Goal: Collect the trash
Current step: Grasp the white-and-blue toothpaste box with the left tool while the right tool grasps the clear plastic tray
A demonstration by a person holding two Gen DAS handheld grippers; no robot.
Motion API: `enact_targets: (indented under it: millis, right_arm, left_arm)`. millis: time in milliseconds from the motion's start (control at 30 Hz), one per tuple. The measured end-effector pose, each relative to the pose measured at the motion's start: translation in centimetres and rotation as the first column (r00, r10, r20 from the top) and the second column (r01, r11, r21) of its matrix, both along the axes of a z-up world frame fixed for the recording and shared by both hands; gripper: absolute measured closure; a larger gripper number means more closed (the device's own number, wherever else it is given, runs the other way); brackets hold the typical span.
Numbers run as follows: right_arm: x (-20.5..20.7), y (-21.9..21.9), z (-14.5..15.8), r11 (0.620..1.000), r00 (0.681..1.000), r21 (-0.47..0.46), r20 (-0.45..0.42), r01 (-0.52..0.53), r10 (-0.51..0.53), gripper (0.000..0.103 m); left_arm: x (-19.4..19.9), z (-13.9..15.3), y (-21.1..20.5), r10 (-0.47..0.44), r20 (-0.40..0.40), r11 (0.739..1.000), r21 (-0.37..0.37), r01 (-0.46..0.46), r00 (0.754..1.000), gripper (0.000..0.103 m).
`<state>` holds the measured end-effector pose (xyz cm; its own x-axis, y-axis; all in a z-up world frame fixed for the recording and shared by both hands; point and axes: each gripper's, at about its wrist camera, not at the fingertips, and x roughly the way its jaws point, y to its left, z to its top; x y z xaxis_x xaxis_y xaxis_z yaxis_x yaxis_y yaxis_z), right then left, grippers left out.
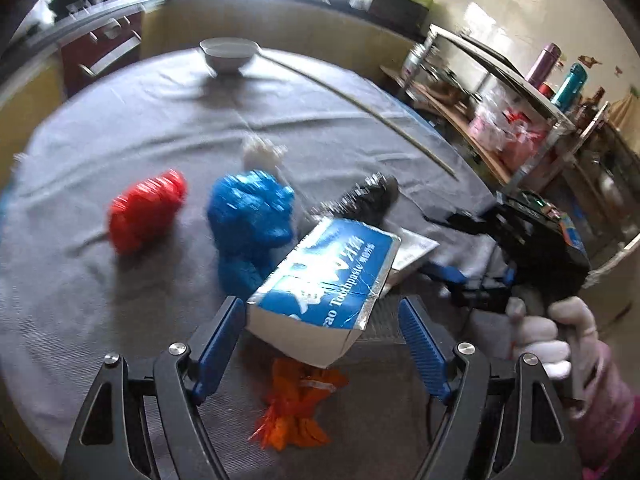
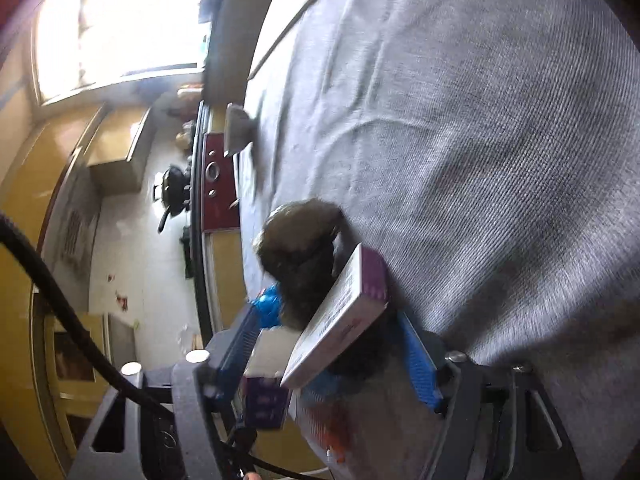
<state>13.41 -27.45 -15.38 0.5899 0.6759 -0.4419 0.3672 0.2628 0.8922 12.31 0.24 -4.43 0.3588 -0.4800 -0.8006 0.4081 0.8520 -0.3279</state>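
In the left wrist view my left gripper [image 1: 322, 312] is open over the grey tablecloth [image 1: 120, 128], its blue fingers [image 1: 222, 332] either side of a blue and silver toothpaste box [image 1: 324, 280] without pinching it. Red [image 1: 148, 208], blue [image 1: 250, 216], black [image 1: 368, 196], white [image 1: 260, 150] and orange [image 1: 298, 400] crumpled bags lie around it. My right gripper [image 1: 460, 276] shows at the right. In the right wrist view the right gripper [image 2: 328, 332] holds a white and purple box [image 2: 340, 316] between its fingers, beside the black bag [image 2: 300, 248].
A white bowl [image 1: 228, 54] stands at the table's far edge, and a thin stick [image 1: 360, 104] lies across the far right. A metal shelf [image 1: 520, 120] with bottles and bags stands to the right. Kitchen counters run behind.
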Motion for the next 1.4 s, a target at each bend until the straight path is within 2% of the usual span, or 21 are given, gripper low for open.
enact_targets:
  millis: [67, 100, 133, 167, 233, 333, 367, 433, 533, 667, 767, 933, 1033, 1067, 1100, 1167, 1233, 1300, 1367, 1400]
  right_arm:
    - [0.8, 0.4, 0.0, 1.0, 1.0, -0.021, 0.002, 0.006, -0.006, 0.051]
    - [1.1, 0.5, 0.1, 0.999, 1.0, -0.033, 0.004, 0.003, -0.003, 0.061]
    - [1.5, 1.0, 0.1, 0.998, 1.0, -0.057, 0.003, -0.008, 0.008, 0.064]
    - [1.8, 1.2, 0.1, 0.997, 1.0, -0.073, 0.004, -0.012, 0.013, 0.066]
    - [2.4, 2.1, 0.4, 0.991, 0.999, -0.13, 0.022, -0.03, 0.033, 0.072]
    - [2.2, 2.7, 2.1, 0.953, 0.993, -0.299, 0.089, -0.05, 0.08, 0.074]
    - [2.0, 2.7, 2.6, 0.946, 0.99, -0.321, 0.111, -0.045, 0.084, 0.074]
    - [1.3, 2.2, 3.3, 0.954, 0.985, -0.298, 0.159, -0.022, 0.072, 0.076]
    - [0.2, 1.5, 5.2, 0.933, 0.973, -0.361, 0.218, 0.006, 0.078, 0.076]
    - [-2.1, 0.4, 7.0, 0.92, 0.956, -0.388, 0.285, 0.046, 0.072, 0.076]
    - [-4.2, -0.3, 7.9, 0.896, 0.945, -0.439, 0.315, 0.068, 0.083, 0.076]
    - [-6.9, -1.7, 8.5, 0.858, 0.938, -0.508, 0.331, 0.081, 0.107, 0.076]
    - [-7.4, -1.3, 8.9, 0.813, 0.924, -0.583, 0.306, -0.008, 0.228, 0.076]
    - [-7.3, -1.1, 9.0, 0.809, 0.922, -0.587, 0.296, -0.031, 0.251, 0.076]
    - [-7.2, -1.2, 8.8, 0.818, 0.922, -0.573, 0.284, -0.058, 0.264, 0.071]
    - [-6.4, -1.6, 7.8, 0.872, 0.942, -0.477, 0.232, -0.109, 0.245, 0.07]
    - [-5.9, -1.6, 6.5, 0.907, 0.954, -0.395, 0.187, -0.147, 0.236, 0.065]
    - [-5.6, -0.5, 6.0, 0.909, 0.947, -0.371, 0.177, -0.189, 0.269, 0.062]
    - [-5.7, 1.4, 6.2, 0.89, 0.92, -0.384, 0.196, -0.246, 0.339, 0.044]
    - [-5.9, 2.1, 6.4, 0.881, 0.908, -0.393, 0.21, -0.261, 0.363, 0.031]
  left_arm:
    - [0.6, -0.7, 0.0, 0.004, -0.027, 1.0, -0.003, -0.004, 1.0, 0.024]
    - [0.8, -0.8, -0.1, 0.004, -0.03, 1.0, -0.007, -0.004, 1.0, 0.024]
    - [1.0, -1.0, -0.1, 0.0, -0.028, 1.0, -0.009, 0.0, 1.0, 0.026]
    - [1.0, -1.2, -0.2, 0.002, -0.026, 1.0, -0.009, -0.002, 1.0, 0.034]
    - [1.0, -1.2, -0.2, 0.017, -0.023, 1.0, -0.012, -0.017, 1.0, 0.035]
    - [0.5, -0.8, -0.1, 0.036, 0.007, 0.999, -0.011, -0.036, 0.999, 0.036]
    - [0.0, -0.5, 0.1, 0.043, 0.021, 0.999, -0.012, -0.043, 0.999, 0.036]
    - [-0.8, 0.1, 0.4, 0.057, 0.039, 0.998, -0.017, -0.056, 0.998, 0.036]
    - [-2.3, 1.4, 0.4, 0.072, 0.087, 0.997, -0.018, -0.07, 0.994, 0.036]
    - [-4.5, 3.0, -0.1, 0.085, 0.167, 0.996, 0.022, -0.09, 0.982, 0.036]
    - [-6.1, 3.8, 0.0, 0.114, 0.219, 0.991, 0.047, -0.127, 0.969, 0.035]
    - [-7.8, 4.0, 0.2, 0.121, 0.237, 0.986, 0.081, -0.143, 0.964, 0.035]
    - [-8.3, 3.9, 1.0, 0.14, 0.22, 0.984, 0.074, -0.16, 0.965, 0.035]
    - [-8.5, 3.8, 1.3, 0.149, 0.219, 0.983, 0.076, -0.169, 0.964, 0.035]
    - [-8.6, 3.7, 1.6, 0.157, 0.218, 0.981, 0.08, -0.178, 0.963, 0.035]
    - [-8.8, 3.6, 2.4, 0.179, 0.215, 0.977, 0.081, -0.2, 0.96, 0.035]
    - [-8.9, 3.3, 3.0, 0.2, 0.207, 0.972, 0.079, -0.22, 0.958, 0.035]
    - [-9.0, 3.1, 4.1, 0.225, 0.199, 0.967, 0.078, -0.244, 0.954, 0.035]
    - [-9.1, 3.0, 4.8, 0.24, 0.201, 0.962, 0.08, -0.26, 0.95, 0.035]
    - [-9.2, 3.0, 5.3, 0.249, 0.203, 0.959, 0.081, -0.27, 0.947, 0.035]
